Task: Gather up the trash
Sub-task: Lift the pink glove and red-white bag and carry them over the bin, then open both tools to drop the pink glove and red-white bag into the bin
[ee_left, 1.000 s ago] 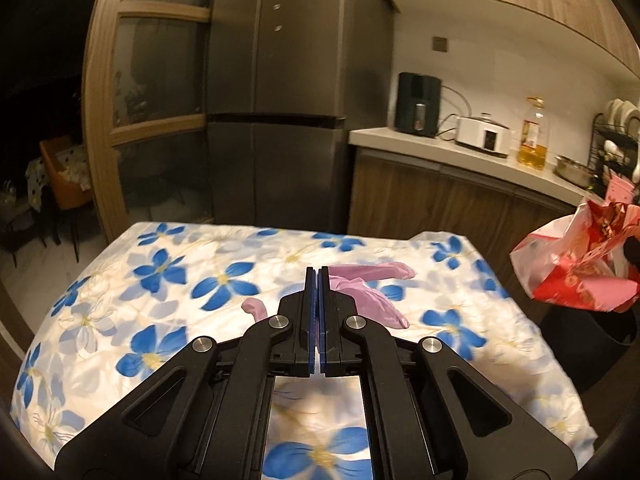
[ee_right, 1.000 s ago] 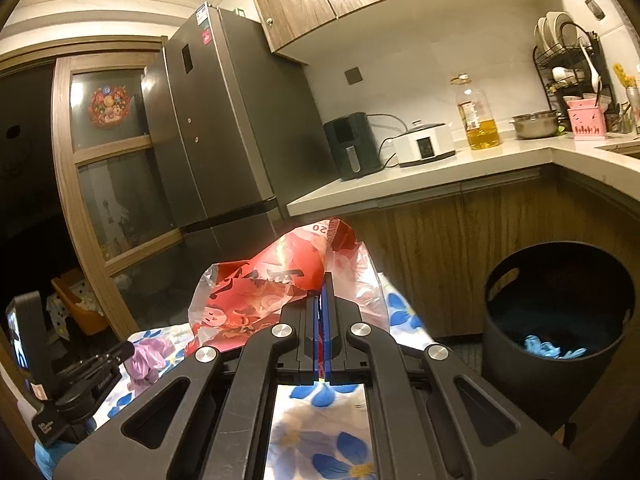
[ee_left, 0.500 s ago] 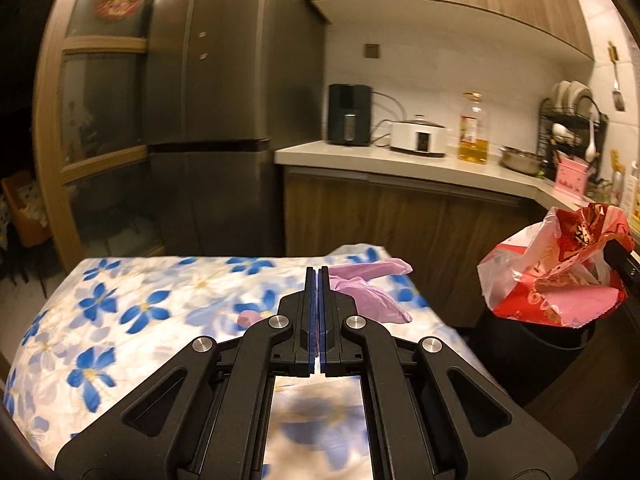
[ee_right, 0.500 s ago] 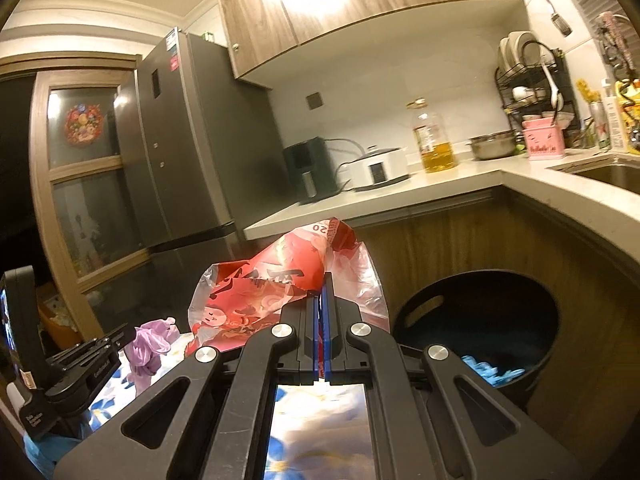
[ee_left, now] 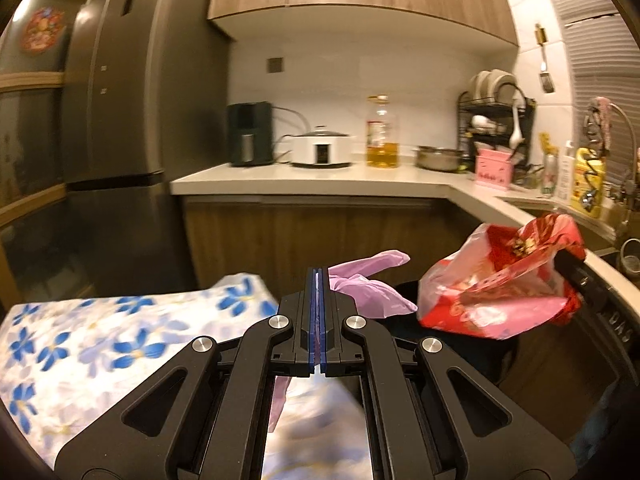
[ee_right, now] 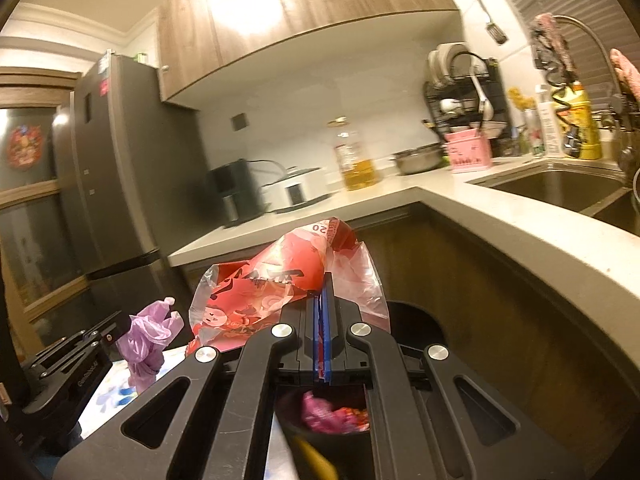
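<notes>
The black bin [ee_right: 416, 320] sits below the counter [ee_right: 500, 224], beside the flowered tablecloth [ee_left: 100, 340]. The right gripper [ee_right: 322, 328] is clamped on a red plastic bag [ee_right: 280, 292] held over the bin's mouth. The left gripper [ee_left: 318, 316] is pinched tight on a purple glove [ee_left: 368, 284], near the bin's edge. Both pieces are light and floppy; released off-centre, either could catch the rim or drift to the floor.
</notes>
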`<state>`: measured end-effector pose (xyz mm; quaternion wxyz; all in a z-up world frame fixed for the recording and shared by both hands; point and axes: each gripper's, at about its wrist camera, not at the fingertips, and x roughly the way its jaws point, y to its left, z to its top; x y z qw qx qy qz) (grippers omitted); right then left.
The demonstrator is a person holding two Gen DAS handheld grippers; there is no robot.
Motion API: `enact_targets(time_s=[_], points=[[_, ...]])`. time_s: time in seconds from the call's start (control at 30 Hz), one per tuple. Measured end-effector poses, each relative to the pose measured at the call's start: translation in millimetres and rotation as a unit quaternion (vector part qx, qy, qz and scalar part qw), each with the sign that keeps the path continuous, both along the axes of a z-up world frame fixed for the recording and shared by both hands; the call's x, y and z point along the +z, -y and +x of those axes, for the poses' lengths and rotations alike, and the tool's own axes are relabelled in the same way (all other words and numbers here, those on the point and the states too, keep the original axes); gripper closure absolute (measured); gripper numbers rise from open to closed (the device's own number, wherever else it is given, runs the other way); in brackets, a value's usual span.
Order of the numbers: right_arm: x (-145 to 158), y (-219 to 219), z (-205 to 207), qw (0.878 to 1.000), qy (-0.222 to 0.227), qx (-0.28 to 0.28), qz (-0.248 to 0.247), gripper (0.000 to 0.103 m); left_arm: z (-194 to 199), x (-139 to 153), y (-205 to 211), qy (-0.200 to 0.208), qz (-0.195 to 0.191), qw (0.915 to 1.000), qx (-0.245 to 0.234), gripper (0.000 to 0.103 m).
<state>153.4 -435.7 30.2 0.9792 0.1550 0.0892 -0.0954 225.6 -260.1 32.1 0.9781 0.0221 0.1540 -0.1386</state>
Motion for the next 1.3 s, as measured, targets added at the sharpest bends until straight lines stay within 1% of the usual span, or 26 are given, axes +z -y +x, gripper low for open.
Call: enact_targets(time_s=[0.2,0.37,0.47,0.63,0.97,1.03,1.07,1.1,1.13,1.17,1.23,1.27,1.3], points=[[-6.3,22.7,7.6,0.999,-0.011,-0.041,0.006,0.101,12.5,-3.9,44.7,0.003,-0.004,0.9995,-0.033,0.103],[-8.6,34.1,18.0,0.998,-0.018,-0.054,0.005,0.101,23.6,-6.2,66.5,0.001,-0.011,0.9987,-0.051,0.103],[-10.0,37.7,23.3,0.998,-0.022,-0.053,0.005,0.101,28.8,-11.1,75.6,-0.003,-0.015,0.9979,-0.063,0.103],[-17.9,41.0,33.7,0.999,-0.034,-0.041,0.004,0.101,41.5,-24.9,83.2,-0.024,-0.017,0.9961,-0.083,0.103],[-24.6,40.4,47.6,0.999,-0.052,-0.015,0.001,0.101,54.7,-43.7,89.1,-0.048,-0.015,0.9921,-0.115,0.102],[-26.3,39.7,50.1,0.998,-0.055,-0.006,0.001,0.098,55.6,-46.9,90.5,-0.053,-0.016,0.9906,-0.125,0.102],[-27.1,40.1,51.4,0.998,-0.057,0.001,0.002,0.094,55.9,-48.2,91.0,-0.055,-0.017,0.9898,-0.130,0.102],[-27.7,39.8,52.3,0.998,-0.059,0.005,0.002,0.087,55.6,-49.0,91.5,-0.055,-0.016,0.9897,-0.131,0.102],[-28.3,39.6,53.6,0.998,-0.061,0.009,0.002,0.078,56.5,-51.4,92.5,-0.058,-0.014,0.9889,-0.136,0.102],[-28.6,39.4,54.5,0.998,-0.062,0.011,0.002,0.074,57.3,-52.4,93.3,-0.061,-0.013,0.9882,-0.140,0.100],[-30.6,39.8,55.4,0.998,-0.066,0.014,0.002,0.066,59.6,-56.7,92.9,-0.067,-0.008,0.9879,-0.139,0.094],[-31.2,40.2,55.4,0.998,-0.068,0.013,0.002,0.064,60.6,-58.3,92.0,-0.070,-0.009,0.9877,-0.139,0.089],[-32.0,41.6,54.6,0.998,-0.068,0.012,0.005,0.058,61.0,-59.3,91.0,-0.071,-0.008,0.9880,-0.137,0.080]])
